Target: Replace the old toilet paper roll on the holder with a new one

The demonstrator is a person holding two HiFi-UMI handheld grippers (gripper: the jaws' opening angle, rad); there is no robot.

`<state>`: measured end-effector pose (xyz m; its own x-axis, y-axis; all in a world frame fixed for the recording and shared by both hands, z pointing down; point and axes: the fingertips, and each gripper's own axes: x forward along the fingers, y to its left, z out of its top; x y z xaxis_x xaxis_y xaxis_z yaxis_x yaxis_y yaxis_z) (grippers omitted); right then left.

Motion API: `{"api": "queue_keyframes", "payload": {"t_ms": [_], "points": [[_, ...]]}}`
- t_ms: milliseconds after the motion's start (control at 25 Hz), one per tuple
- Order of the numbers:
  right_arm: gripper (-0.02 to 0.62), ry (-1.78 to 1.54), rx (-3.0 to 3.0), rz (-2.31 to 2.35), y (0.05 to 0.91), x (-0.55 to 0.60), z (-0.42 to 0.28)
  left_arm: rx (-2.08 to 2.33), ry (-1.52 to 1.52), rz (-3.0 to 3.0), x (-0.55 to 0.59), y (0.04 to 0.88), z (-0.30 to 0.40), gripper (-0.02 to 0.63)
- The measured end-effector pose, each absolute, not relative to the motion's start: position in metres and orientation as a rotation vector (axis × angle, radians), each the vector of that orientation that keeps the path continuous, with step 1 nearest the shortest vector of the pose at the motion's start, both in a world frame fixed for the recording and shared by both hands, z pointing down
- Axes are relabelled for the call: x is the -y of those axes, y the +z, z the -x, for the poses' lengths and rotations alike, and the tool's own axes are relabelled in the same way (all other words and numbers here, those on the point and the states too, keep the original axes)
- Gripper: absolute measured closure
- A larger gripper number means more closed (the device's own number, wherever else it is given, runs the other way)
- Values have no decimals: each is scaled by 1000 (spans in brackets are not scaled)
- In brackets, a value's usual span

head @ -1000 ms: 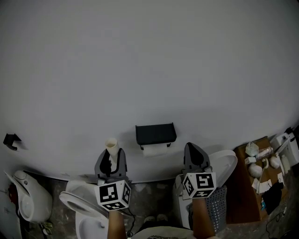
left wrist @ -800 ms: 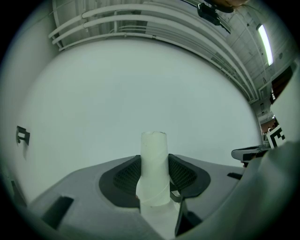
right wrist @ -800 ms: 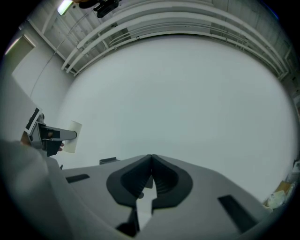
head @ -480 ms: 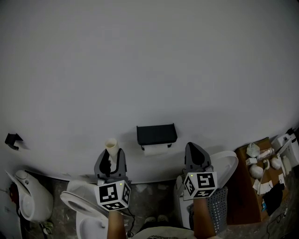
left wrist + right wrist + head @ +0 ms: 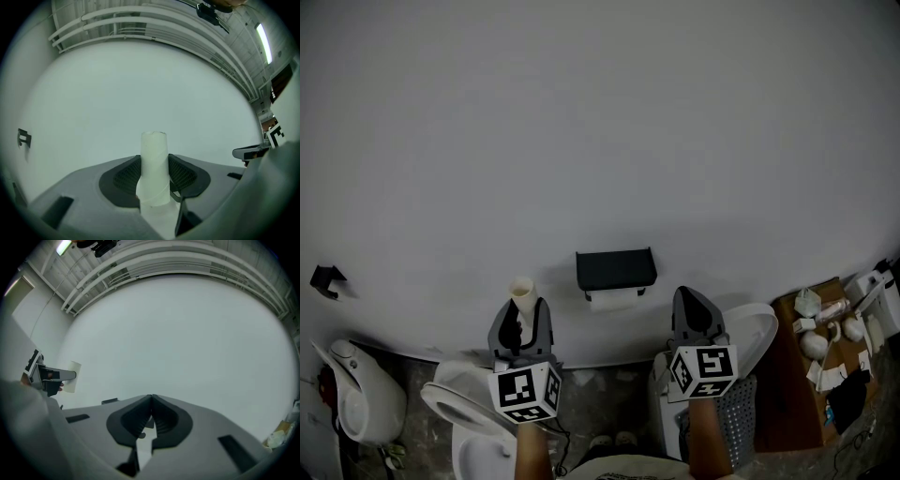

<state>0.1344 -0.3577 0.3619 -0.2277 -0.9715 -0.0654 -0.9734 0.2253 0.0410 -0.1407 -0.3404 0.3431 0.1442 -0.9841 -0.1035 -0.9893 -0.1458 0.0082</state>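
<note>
My left gripper point(image 5: 523, 306) is shut on a pale cardboard tube point(image 5: 523, 292) that stands upright between its jaws, its open top above the fingertips. The left gripper view shows the tube point(image 5: 154, 164) squeezed between the two dark pads point(image 5: 123, 177). A black toilet paper holder point(image 5: 616, 269) hangs on the white wall, with a white roll point(image 5: 614, 300) under its cover. The holder is to the right of the tube and apart from it. My right gripper point(image 5: 693, 300) is level with the left, right of the holder, shut and empty point(image 5: 151, 401).
Below the left gripper is a white toilet bowl point(image 5: 455, 412), with another white fixture point(image 5: 356, 398) at far left. A white seat lid point(image 5: 754, 328) and a brown board with small items point(image 5: 816, 366) lie to the right. A small black bracket point(image 5: 323, 279) is on the wall.
</note>
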Motion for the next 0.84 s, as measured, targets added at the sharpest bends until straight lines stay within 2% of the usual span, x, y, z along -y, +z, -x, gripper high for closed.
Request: {"api": "queue_keyframes", "payload": {"t_ms": [840], "points": [[604, 107, -2419, 1954, 361, 348, -137, -2000, 135, 2335, 333, 342, 137, 420]]}}
